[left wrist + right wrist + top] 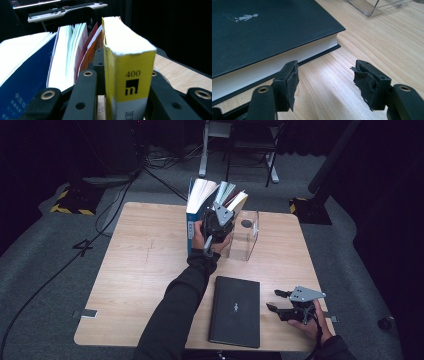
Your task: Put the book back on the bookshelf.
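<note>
My left gripper (218, 215) is at the far middle of the table, shut on a yellow-spined paperback (127, 72) that stands upright between its jaws. Left of that paperback stand a thick blue book (197, 202) and a few thinner books (75, 55) that lean apart. A clear plastic holder (245, 236) stands just right of the left gripper. A black hardcover book (235, 310) lies flat near the front edge. My right gripper (276, 300) rests low at the front right, open, its jaws pointing at the black book's (262, 32) right edge without touching it.
The wooden table (135, 270) has bare room on its left half. Cables (65, 265) run over the grey floor at the left. A chair frame (250, 150) stands behind the table. A corner of the clear holder (372, 7) shows beyond the right gripper.
</note>
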